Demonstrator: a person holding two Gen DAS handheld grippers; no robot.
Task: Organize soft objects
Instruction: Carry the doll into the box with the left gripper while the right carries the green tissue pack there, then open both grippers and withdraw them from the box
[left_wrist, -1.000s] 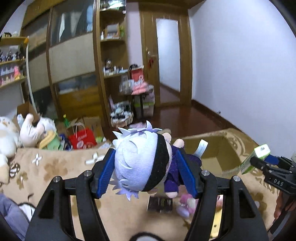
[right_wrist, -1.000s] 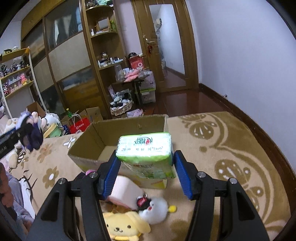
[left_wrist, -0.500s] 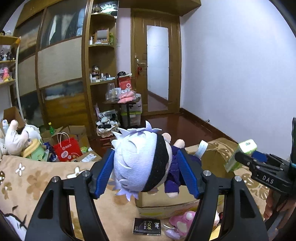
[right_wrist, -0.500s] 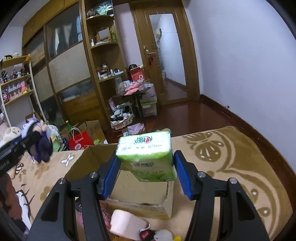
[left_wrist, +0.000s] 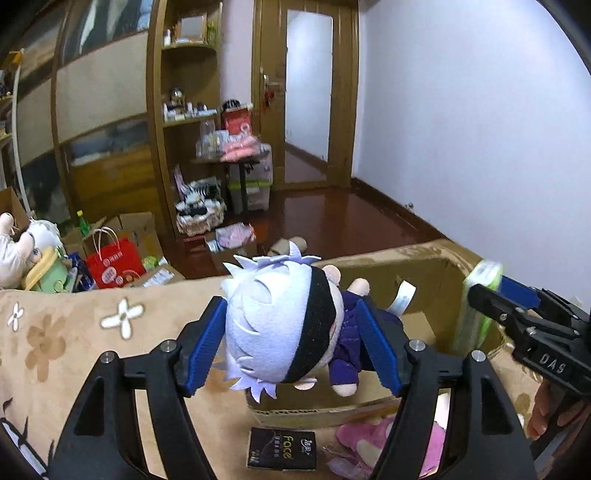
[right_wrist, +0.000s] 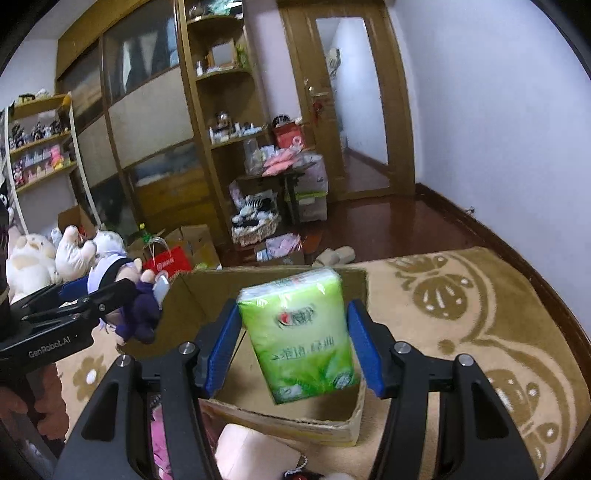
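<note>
Over the cardboard box (right_wrist: 280, 413), the left gripper (left_wrist: 291, 343), jaws just widening, is cradling a doll (left_wrist: 280, 325); the right gripper (right_wrist: 295, 347) is grasping a tissue pack (right_wrist: 299, 332).

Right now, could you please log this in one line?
left gripper: plush doll between jaws just opening | right gripper: grips tissue pack | both at cardboard box

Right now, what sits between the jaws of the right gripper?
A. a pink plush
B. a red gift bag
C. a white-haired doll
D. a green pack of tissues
D: the right wrist view shows the green pack of tissues between the blue pads of the right gripper, above the open cardboard box; the white-haired doll is in the left gripper.
</note>
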